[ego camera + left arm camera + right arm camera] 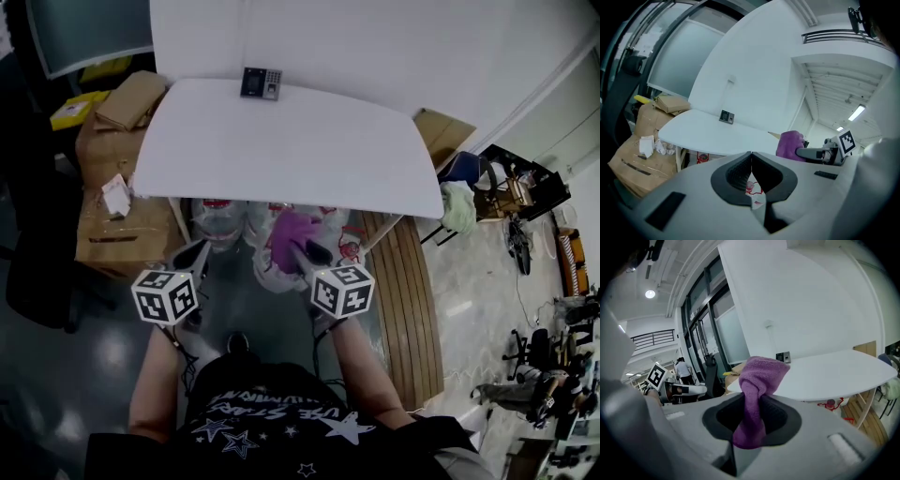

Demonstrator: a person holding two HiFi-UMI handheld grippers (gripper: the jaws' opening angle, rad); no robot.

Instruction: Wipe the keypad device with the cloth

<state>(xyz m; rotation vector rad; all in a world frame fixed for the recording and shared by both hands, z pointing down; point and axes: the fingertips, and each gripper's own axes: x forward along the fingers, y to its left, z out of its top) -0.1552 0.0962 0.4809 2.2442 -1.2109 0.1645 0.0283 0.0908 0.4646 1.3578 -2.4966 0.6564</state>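
A small dark keypad device (261,82) stands at the far edge of the white table (281,150), against the wall; it also shows small in the left gripper view (726,116) and the right gripper view (783,356). My right gripper (298,246) is shut on a purple cloth (292,234) that sticks up from its jaws (759,380). My left gripper (195,255) is shut with nothing between its jaws (751,161). Both grippers hang below the table's near edge, well short of the keypad device. The cloth (790,144) also shows from the left gripper.
Cardboard boxes (112,187) are stacked left of the table, and yellow items (80,108) lie behind them. Clear bags (234,225) sit under the table's near edge. A wooden slatted board (408,300) lies at the right, with bikes and clutter (520,234) beyond.
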